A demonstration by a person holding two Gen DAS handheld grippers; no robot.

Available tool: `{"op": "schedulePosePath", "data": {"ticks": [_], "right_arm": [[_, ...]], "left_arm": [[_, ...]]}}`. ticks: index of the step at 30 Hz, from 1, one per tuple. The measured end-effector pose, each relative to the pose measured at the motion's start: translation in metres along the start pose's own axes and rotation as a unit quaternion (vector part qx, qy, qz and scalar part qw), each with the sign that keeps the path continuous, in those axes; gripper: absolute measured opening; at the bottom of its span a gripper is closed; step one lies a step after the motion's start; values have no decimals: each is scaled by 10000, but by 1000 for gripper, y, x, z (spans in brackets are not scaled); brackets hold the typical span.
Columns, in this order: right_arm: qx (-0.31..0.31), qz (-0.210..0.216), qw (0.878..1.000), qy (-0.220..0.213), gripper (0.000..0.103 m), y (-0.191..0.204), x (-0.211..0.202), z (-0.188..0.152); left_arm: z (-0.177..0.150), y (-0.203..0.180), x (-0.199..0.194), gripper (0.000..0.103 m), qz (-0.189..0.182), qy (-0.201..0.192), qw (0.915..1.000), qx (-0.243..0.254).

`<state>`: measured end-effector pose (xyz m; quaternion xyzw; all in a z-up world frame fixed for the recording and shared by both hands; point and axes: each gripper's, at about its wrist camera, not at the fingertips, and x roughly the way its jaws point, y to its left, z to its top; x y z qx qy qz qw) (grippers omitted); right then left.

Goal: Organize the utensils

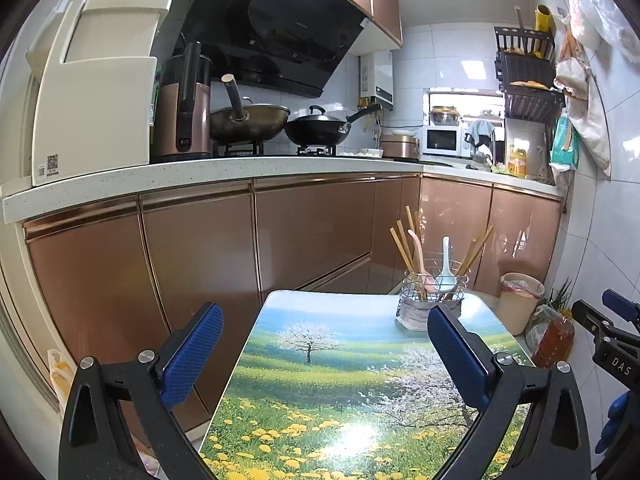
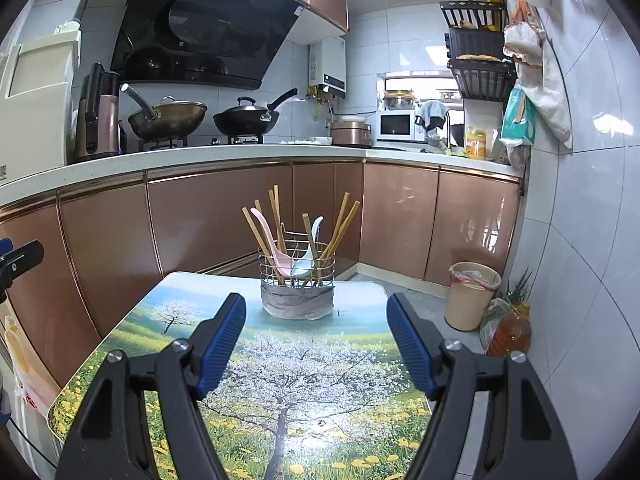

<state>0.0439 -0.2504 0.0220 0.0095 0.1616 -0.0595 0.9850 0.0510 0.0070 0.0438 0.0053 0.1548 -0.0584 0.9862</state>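
Observation:
A wire utensil holder [image 2: 297,276] with a grey wrapped base stands at the far end of the small table [image 2: 224,360] printed with a meadow and blossom trees. It holds several wooden chopsticks [image 2: 344,220], a pink spoon [image 2: 272,248] and a white spoon [image 2: 308,256]. The holder also shows in the left wrist view [image 1: 434,292]. My left gripper [image 1: 324,320] is open and empty above the table's near part. My right gripper [image 2: 316,312] is open and empty, pointing at the holder from a short distance. The right gripper's side shows at the left view's right edge [image 1: 608,328].
Copper-coloured cabinets [image 2: 224,216] run under a white counter [image 2: 240,152] with woks, a kettle and a microwave. A beige waste bin [image 2: 470,296] and an oil bottle [image 2: 510,332] stand on the floor right of the table. White tiled wall at the right.

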Motion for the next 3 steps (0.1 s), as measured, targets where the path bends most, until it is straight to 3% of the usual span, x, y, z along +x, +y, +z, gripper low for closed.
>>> {"op": "schedulePosePath", "data": {"ticks": [3], "right_arm": [[-10,-22,10000,-41,72,-1,-6,1]], "left_arm": [[-1,0,-6,101,-19,-11,10000,-11]]}}
